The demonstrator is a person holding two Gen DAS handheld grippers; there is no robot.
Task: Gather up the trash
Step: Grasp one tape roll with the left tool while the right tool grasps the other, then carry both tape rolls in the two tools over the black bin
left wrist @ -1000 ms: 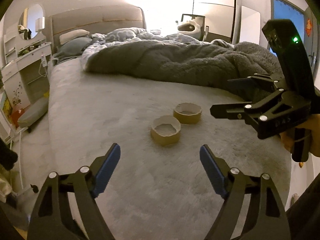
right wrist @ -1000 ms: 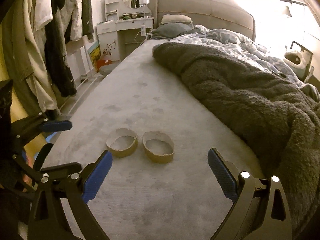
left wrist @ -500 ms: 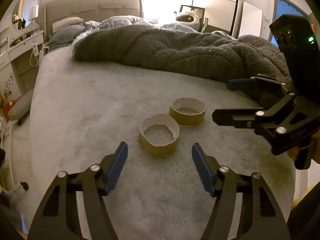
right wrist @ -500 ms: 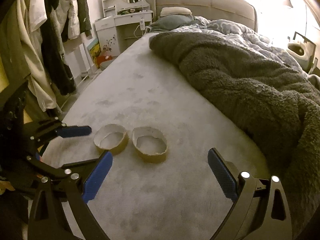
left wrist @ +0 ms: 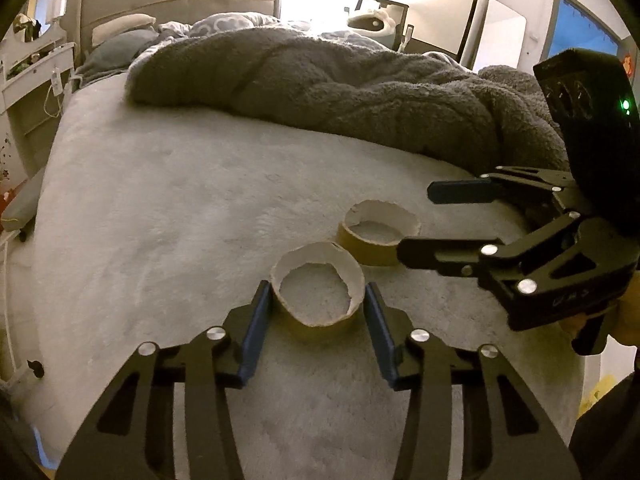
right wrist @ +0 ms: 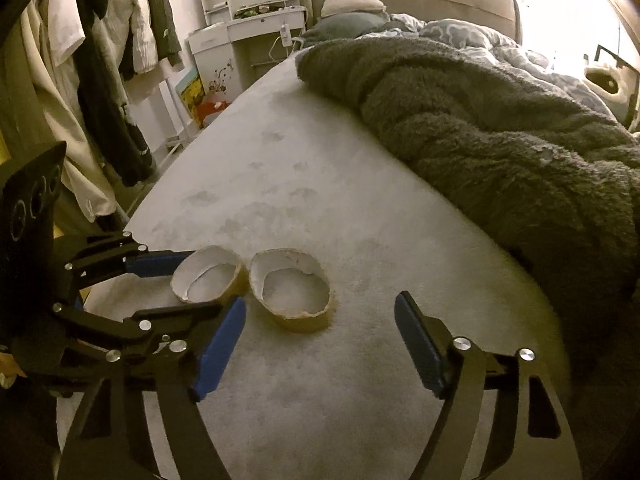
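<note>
- Two empty tape rolls sit side by side on the grey bed [left wrist: 160,216].
- Left gripper [left wrist: 316,312] has just been closing, clasping the near tape roll [left wrist: 318,294].
- Right gripper [right wrist: 320,342], just narrowing, stands released before the other tape roll [right wrist: 290,294].

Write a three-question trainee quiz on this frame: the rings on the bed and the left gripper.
1. How many cardboard rings lie on the bed?
2. True or false: the rings are stacked one on top of the other.
3. In its own wrist view, the left gripper straddles: A the near ring; B the far ring; C a pillow.
Key: 1 two. 2 false, they lie side by side. 3 A; its jaws have just been closing with that ring between them.
</note>
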